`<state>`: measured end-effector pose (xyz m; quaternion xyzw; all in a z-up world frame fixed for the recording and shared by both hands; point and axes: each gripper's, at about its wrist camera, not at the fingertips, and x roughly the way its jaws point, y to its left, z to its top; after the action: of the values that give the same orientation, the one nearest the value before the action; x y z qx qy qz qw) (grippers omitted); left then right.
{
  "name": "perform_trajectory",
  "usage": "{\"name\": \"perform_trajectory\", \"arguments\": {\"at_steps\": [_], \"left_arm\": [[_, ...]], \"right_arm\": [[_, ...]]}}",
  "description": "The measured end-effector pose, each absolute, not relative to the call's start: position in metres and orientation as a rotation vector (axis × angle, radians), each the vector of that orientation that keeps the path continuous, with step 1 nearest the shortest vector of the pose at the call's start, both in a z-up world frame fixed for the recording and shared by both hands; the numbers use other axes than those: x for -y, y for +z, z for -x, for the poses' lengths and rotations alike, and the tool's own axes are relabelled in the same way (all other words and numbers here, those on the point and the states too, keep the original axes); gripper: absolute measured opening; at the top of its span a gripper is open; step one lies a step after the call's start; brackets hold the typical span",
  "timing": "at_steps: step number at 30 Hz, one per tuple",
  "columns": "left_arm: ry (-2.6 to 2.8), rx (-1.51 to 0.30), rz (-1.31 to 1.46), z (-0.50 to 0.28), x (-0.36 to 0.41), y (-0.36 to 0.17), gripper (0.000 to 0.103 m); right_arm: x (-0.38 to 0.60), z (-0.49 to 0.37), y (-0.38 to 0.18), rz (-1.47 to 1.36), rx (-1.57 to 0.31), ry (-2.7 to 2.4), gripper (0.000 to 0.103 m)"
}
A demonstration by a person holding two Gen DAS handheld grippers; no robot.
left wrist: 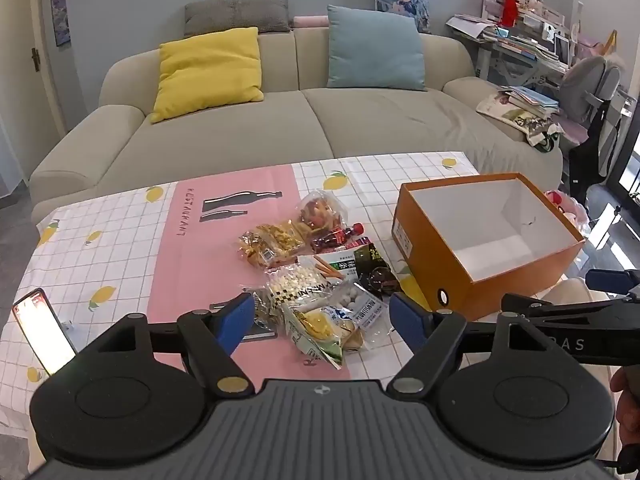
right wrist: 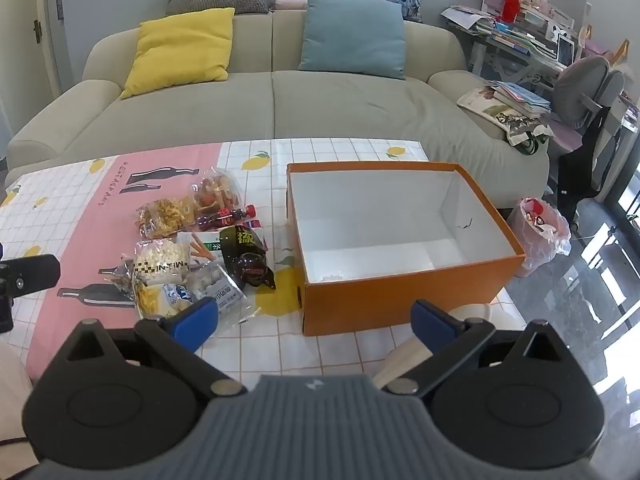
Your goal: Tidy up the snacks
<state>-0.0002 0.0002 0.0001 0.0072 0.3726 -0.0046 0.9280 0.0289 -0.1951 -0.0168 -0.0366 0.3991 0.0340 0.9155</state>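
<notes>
Snack sorting — start; box [right wrist: 400, 240] bare, nothing packed.
Snack pile [left wrist: 316, 280] mid-cloth, left of box near right edge; left gripper [left wrist: 324, 320] and right gripper [right wrist: 316, 320] both spread, holding nothing — next: grasp nearest packet.

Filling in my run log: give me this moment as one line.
left gripper: open, over snack pile | right gripper: open, empty | orange box: empty | stage: no snack picked yet
</notes>
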Motion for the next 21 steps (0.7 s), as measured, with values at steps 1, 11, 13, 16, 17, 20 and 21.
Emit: {"name": "perform_trajectory", "arguments": {"at_steps": [1,11,13,16,17,20,21], "left_arm": [[-0.011,-0.764,-0.013,0.001,0.0,0.0,0.087],[-0.031,-0.774,-0.017,0.008,0.014,-0.001,0.084],[-0.042,-0.781,-0.012,0.003,0.006,-0.001,0.084],[-0.046,-0.779,-0.02,0.001,0.006,-0.002,0.084],[-0.045,-0.778,-0.022,0.002,0.006,-0.002,0.084],[-0.045,-0.778,-0.018,0.001,0.005,0.0,0.084],[-0.045,-0.778,-0.017,0.001,0.004,0.0,0.084]], "right_arm": [[0.195,-0.029,-0.017,0.074,-0.823,0.071,0.1],[0.195,-0.028,-0.018,0.072,-0.829,0.075,0.1],[0.197,-0.03,-0.019,0.07,-0.83,0.077,0.1],[0.196,-0.03,-0.02,0.071,-0.831,0.076,0.1],[0.196,-0.03,-0.02,0.071,-0.832,0.076,0.1],[0.196,-0.031,-0.021,0.072,-0.831,0.077,0.1],[0.196,-0.031,-0.021,0.071,-0.832,0.077,0.1]]}}
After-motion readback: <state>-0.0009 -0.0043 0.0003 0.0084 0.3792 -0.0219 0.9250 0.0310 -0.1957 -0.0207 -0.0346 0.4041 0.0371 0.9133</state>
